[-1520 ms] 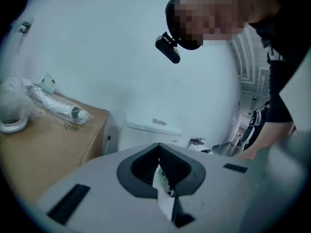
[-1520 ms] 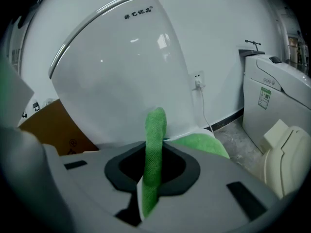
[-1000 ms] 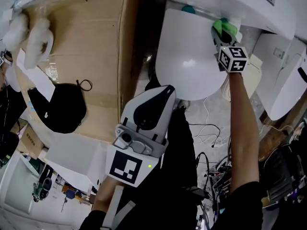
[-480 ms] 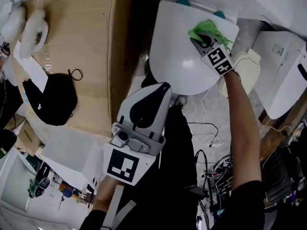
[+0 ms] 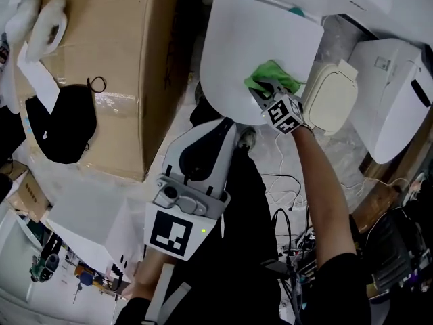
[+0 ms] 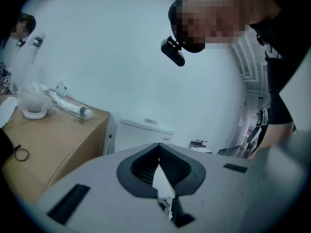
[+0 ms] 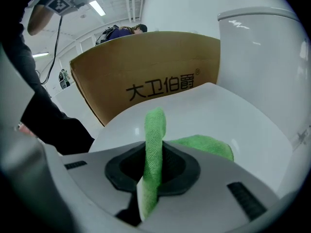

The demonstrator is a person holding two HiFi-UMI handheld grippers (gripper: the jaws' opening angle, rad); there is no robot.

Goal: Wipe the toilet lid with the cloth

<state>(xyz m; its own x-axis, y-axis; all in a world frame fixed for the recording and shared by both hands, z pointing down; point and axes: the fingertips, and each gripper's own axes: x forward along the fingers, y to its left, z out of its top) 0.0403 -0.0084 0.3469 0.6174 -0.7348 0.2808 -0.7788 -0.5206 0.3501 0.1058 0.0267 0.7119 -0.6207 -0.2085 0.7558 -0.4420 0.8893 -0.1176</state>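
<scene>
The white toilet lid [image 5: 250, 39] lies shut at the top of the head view. A green cloth [image 5: 272, 78] rests on its near right part, and my right gripper [image 5: 260, 92] is shut on it, pressing it to the lid. In the right gripper view a fold of the cloth [image 7: 154, 144] stands up between the jaws, with the lid [image 7: 209, 110] beyond. My left gripper [image 5: 233, 131] hangs below the lid's front edge, close to my body, off the toilet. Seen from its own camera, the left gripper [image 6: 159, 171] is shut with nothing in it.
A big cardboard box [image 5: 101, 59] stands left of the toilet, with a black cap [image 5: 64, 124] and white packets on it. A beige lid [image 5: 331, 97] and other white toilet parts [image 5: 399, 93] sit at the right. Cables [image 5: 291, 195] lie on the floor. The tank [image 7: 267, 57] rises behind the lid.
My right gripper has dragged the cloth from the lid's far right corner by the hinge down to its near part. The left gripper has stayed put.
</scene>
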